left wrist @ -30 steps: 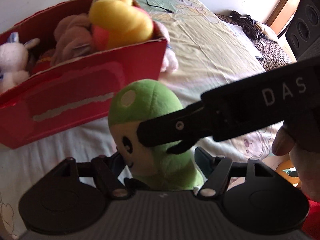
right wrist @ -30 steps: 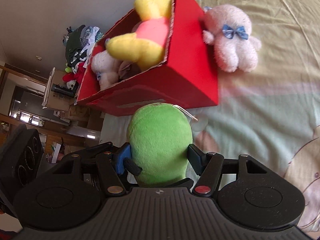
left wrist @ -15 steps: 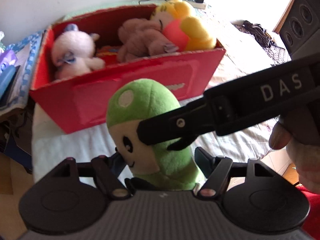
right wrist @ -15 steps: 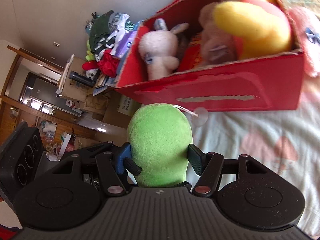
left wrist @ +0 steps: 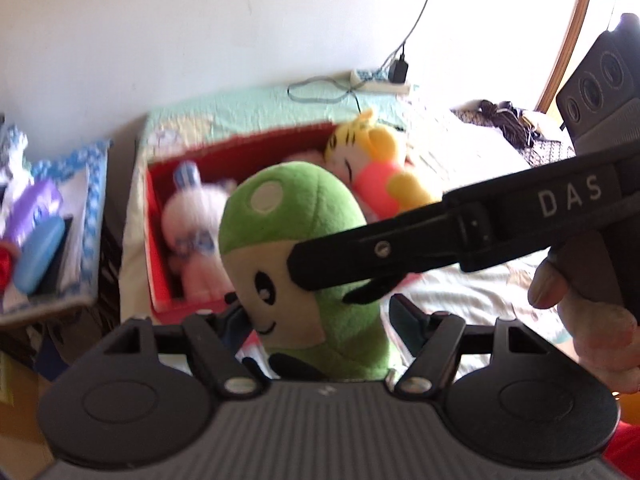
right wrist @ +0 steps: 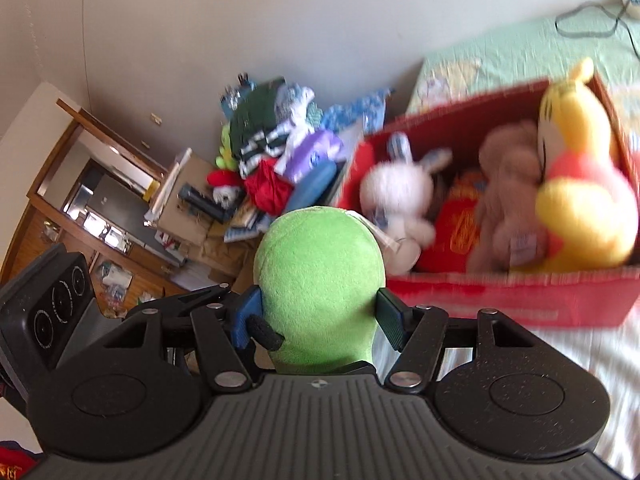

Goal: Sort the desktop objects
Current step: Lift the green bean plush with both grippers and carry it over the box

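A green mushroom-capped plush (left wrist: pixel 296 248) with a cream face stands upright between the fingers of my left gripper (left wrist: pixel 320 316), which is shut on its lower body. My right gripper (right wrist: pixel 318 316) is shut on the same plush (right wrist: pixel 320 272) from behind, and one of its fingers (left wrist: pixel 360 256) crosses the plush's face. Beyond the plush lies an open red box (right wrist: pixel 520 304) on the bed. It holds a white rabbit (right wrist: pixel 396 196), a brown plush (right wrist: pixel 508 200) and a yellow plush (right wrist: pixel 576 200). The plush hides part of the box (left wrist: pixel 154 240).
A person's hand (left wrist: pixel 592 312) grips the right gripper's handle. Left of the bed rises a heap of clothes and boxes (right wrist: pixel 280 152). A power strip with cables (left wrist: pixel 380 82) lies on the bedsheet behind the box. Dark cords (left wrist: pixel 508 120) sit at the far right.
Both grippers rose with the green plush still held between them. The red box now sits lower and farther in view, with its inside showing.
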The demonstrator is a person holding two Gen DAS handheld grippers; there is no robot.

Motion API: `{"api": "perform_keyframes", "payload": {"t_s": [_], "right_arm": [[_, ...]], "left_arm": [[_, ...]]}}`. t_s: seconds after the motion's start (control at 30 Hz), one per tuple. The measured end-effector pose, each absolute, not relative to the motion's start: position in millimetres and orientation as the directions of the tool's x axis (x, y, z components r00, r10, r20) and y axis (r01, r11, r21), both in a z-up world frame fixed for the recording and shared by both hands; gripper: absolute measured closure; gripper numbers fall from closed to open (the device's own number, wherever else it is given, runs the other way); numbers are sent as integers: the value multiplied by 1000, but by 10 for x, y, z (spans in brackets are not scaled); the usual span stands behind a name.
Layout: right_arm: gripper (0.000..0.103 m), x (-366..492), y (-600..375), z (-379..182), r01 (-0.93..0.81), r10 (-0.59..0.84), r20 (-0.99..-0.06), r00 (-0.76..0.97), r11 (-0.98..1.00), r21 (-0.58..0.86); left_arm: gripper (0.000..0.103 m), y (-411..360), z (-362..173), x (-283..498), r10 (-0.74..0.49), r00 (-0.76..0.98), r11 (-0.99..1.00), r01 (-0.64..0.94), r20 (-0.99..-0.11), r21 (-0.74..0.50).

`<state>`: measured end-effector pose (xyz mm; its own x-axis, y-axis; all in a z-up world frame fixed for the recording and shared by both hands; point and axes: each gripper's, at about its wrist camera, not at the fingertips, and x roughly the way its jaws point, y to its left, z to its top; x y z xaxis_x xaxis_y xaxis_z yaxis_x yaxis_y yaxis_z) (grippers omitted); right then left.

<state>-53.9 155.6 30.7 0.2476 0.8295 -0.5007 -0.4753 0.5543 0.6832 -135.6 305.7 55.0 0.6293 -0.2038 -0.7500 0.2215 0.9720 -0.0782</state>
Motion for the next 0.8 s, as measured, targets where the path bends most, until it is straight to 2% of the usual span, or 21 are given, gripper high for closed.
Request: {"api": "perform_keyframes", "payload": {"t_s": [0.3, 0.53, 0.8], "right_arm": [[38, -95, 1499, 333, -486, 830, -467, 305, 558, 673], [38, 243, 1527, 200, -461, 794, -509, 333, 608, 647], [38, 519, 1651, -65, -418, 753, -561, 344, 658, 627]], "left_arm": [[31, 3053, 621, -847, -194, 681, 976, 204, -706, -72], [31, 3158, 409, -402, -240, 664, 970, 183, -708, -157], [31, 3253, 86, -68, -240, 620, 971, 158, -747, -181]]}}
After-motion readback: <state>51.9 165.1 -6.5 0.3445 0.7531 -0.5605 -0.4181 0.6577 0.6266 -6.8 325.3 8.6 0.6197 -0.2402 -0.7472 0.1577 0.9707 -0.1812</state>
